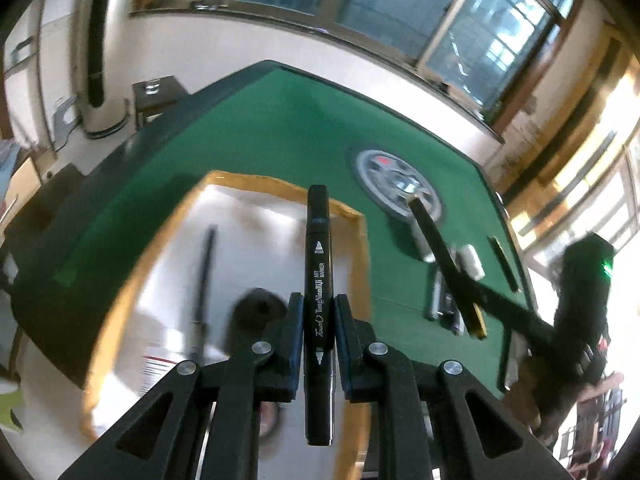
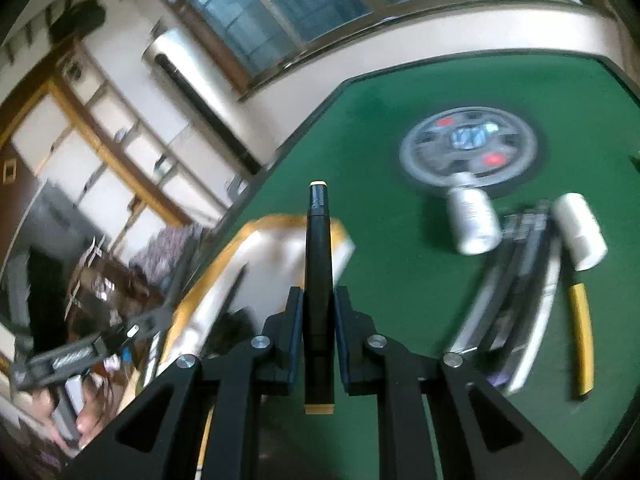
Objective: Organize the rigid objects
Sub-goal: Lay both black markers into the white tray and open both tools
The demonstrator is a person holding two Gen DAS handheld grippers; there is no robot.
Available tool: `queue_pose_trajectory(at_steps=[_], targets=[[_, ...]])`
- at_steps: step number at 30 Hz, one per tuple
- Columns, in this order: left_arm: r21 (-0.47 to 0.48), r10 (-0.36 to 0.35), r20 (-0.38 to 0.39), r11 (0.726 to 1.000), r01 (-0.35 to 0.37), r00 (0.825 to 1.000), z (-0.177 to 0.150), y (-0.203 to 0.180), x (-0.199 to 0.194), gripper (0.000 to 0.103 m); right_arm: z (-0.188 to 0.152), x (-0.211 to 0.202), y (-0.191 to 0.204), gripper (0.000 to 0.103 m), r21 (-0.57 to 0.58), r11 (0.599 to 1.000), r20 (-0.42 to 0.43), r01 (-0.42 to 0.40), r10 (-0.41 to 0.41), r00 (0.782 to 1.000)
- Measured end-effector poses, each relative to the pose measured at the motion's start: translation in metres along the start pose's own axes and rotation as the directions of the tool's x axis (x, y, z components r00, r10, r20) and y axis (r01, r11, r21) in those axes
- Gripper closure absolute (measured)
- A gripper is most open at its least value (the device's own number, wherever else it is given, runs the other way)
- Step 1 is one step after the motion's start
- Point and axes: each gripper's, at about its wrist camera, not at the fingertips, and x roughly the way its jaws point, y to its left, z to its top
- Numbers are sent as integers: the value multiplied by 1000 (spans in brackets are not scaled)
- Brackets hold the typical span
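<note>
Bright window (image 1: 500, 32) glare, motion blur, dark fisheye-warped edges.

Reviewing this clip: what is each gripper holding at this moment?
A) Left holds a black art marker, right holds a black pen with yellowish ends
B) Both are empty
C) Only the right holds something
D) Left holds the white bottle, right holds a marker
A: the left gripper is shut on the black art marker, and the right gripper is shut on the black pen with yellowish ends.
</note>
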Motion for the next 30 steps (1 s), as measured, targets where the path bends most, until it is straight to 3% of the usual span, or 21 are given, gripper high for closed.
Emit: queue_pose_trajectory(at_steps=[3,9,19,30], targets=[[-22,15,0,1000,-15,1000,8,19,2,89,-3,18,33,88,-33,999,-49,-24,22,999],[-49,38,-43,998,-40,998,21,56,23,89,-7,62,68,88,-81,997,-116,20,-30,993],[-33,58,-139,997,-63,989,18,64,61,88,-15,104,72,88,-122,985,-186,125,-147,971],[9,115,-202,993,-116,973,19,64,90,88,-18,113,87,88,-217,955,-170,201,-240,956]])
